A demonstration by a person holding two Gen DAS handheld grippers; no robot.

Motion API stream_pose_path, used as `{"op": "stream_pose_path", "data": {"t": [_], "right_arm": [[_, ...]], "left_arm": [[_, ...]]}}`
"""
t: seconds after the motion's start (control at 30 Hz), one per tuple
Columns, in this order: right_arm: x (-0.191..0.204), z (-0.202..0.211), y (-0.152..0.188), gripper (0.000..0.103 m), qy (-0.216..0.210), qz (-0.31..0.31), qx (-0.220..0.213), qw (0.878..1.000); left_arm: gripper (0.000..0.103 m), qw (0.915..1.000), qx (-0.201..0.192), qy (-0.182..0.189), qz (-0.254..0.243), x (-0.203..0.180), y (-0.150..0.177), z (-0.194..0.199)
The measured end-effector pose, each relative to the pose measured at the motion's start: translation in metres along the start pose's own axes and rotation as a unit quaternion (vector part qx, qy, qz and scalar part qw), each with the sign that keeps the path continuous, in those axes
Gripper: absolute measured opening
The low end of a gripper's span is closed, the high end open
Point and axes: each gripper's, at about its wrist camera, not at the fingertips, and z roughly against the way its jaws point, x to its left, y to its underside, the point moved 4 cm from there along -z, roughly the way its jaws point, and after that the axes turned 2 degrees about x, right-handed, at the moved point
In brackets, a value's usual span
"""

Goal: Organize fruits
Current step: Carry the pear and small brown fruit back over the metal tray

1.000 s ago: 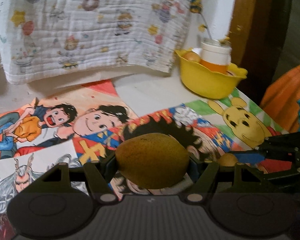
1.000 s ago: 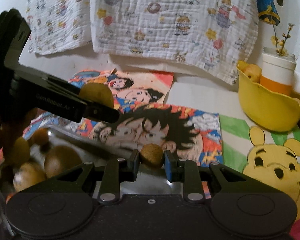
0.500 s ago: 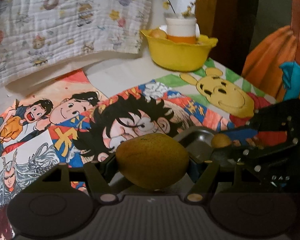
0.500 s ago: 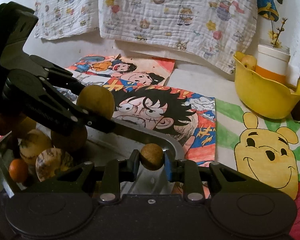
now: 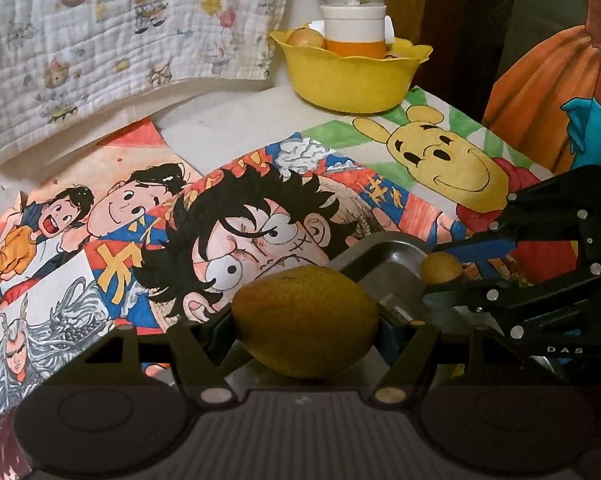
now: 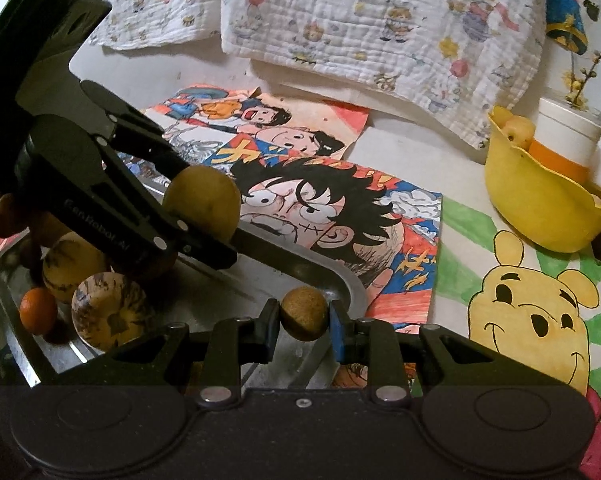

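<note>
Yellow-brown pear (image 5: 305, 322) sits clamped between the fingers of the left gripper (image 5: 305, 332), above the metal tray (image 6: 332, 280). The right gripper (image 6: 304, 316) is clamped on a small round brown fruit (image 6: 304, 313) over the tray's near corner. Mottled fruits (image 6: 110, 312) and an orange (image 6: 37, 311) lie in the tray; the yellow bowl (image 6: 540, 208) stands well apart.

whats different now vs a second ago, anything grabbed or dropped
Nothing was grabbed or dropped. The left gripper carried its large yellow-green fruit across to the far edge of the metal tray, closer to the right gripper. The right gripper stayed over the tray's corner, shut on the small brown fruit. The fruits left in the tray and the yellow bowl stayed put.
</note>
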Motion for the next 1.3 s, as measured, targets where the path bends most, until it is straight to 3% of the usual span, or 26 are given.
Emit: {"op": "stream_pose_path", "data": {"t": [0.37,1.3], "right_arm": [[-0.001,-0.003,-0.002,0.029,-0.005,0.015,0.018,1.000],[-0.001,0.000,-0.001,0.033,0.004,0.005,0.014,1.000]], "left_arm": [[0.074,0.9994,0.016,-0.011,-0.028,-0.008,-0.001,-0.001],[0.074,0.9994,0.019,-0.006,-0.028,-0.011,0.001,0.001]]}}
